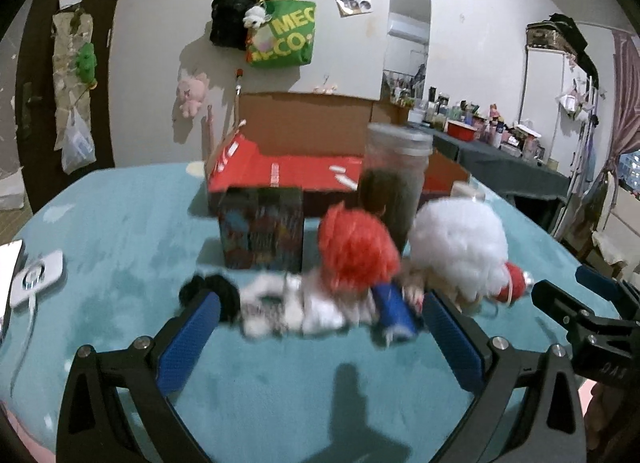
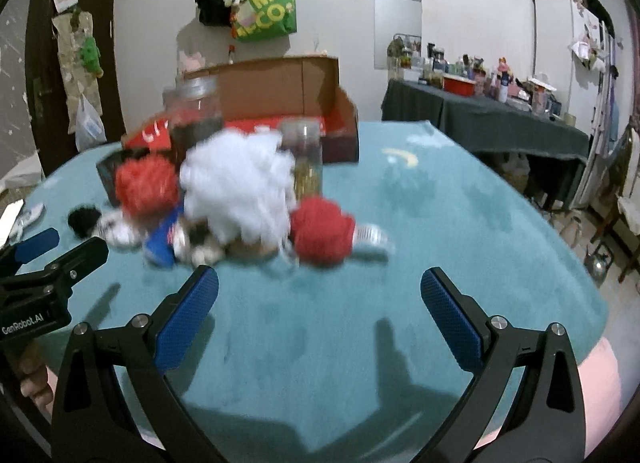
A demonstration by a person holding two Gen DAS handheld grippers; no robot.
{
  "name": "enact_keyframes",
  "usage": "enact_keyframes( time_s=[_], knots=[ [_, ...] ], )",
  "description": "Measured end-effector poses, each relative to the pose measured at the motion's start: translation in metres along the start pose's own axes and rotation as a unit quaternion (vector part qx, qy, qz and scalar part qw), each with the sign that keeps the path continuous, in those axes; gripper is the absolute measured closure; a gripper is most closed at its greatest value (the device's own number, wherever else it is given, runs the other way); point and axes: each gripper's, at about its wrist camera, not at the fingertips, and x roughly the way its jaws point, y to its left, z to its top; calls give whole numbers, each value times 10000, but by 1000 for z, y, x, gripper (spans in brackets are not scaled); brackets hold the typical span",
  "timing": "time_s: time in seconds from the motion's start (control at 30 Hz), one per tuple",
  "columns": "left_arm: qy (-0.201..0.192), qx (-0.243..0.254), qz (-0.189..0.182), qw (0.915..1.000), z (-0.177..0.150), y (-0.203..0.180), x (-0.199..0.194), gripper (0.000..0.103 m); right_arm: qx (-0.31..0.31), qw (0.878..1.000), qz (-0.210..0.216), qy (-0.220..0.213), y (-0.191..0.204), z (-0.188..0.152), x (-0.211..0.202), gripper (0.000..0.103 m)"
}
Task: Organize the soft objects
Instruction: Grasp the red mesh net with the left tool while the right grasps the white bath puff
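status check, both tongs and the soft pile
Left tongs open at the soft pile. Right tongs open, empty. Jar and cardboard box stand behind.

I see matt teal cloth, short-napped like fleece, covering the desk [image 2: 360, 223]. The left fingers [image 1: 192, 339] carry blue pads with a fine rough grid texture on matt black plastic arms with bright metal screws; the right fingers [image 2: 450, 317] look the same. The white puff [image 2: 236, 187] is fluffy fibre, the 2 red balls [image 2: 322, 231] look like woolly yarn. The box [image 1: 308, 119] is plain matt cardboard outside with a red printed face. The tall jar [image 1: 394, 175] is clear and glossy with a dull grey lid.
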Motion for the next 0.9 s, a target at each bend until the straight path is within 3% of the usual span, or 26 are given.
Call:
enact_keyframes(
  time_s=[0.27,0.53,0.63,0.8,0.9],
  knots=[
    [-13,282,-211,9994,33,-1,15,0,-142,9977,660,-70,-1,41,17,0],
    [244,487,-327,9980,48,-3,40,2,-314,9867,1561,325,0,69,55,0],
    [387,517,-357,9973,47,-4,47,8,-419,9814,1799,525,4,72,68,0],
    [643,558,-549,9949,45,-6,57,32,-472,9698,2217,896,10,69,88,1],
    [797,482,-783,9926,43,-4,58,56,-420,9605,2526,1091,13,66,95,17]
  ],
)
